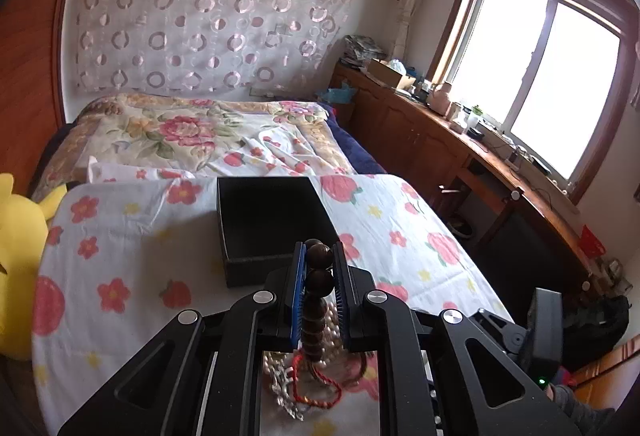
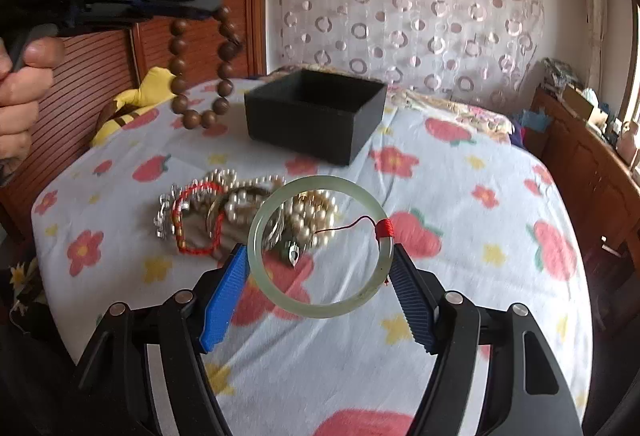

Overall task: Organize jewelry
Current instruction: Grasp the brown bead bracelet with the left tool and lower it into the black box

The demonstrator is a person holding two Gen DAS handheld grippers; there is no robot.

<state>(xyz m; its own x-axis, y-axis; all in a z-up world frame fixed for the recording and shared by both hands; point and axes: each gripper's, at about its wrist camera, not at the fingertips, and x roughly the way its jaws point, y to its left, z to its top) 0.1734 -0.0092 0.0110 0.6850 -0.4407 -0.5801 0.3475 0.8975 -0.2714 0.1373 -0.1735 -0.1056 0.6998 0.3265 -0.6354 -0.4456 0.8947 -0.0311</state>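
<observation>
**Bedroom jewelry sorting, both tongs loaded**

Floral sheets covered the desk (image 2: 460, 196), where an open black box (image 2: 316, 112) sat behind a tangled heap of pearls and chains (image 2: 240, 212). Left tongs (image 1: 319, 256) were clamped on a brown wooden bead bracelet (image 2: 200, 68), which hung in the air to the left of the box. Right tongs (image 2: 320, 276) gripped a pale green jade bangle (image 2: 316, 248) across its width, above the sheet just in front of the heap.

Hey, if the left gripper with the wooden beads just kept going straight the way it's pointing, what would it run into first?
Probably the black box: it sits right ahead of the left gripper, which holds the wooden bead bracelet. Height is unclear, so it might pass above the box.
</observation>
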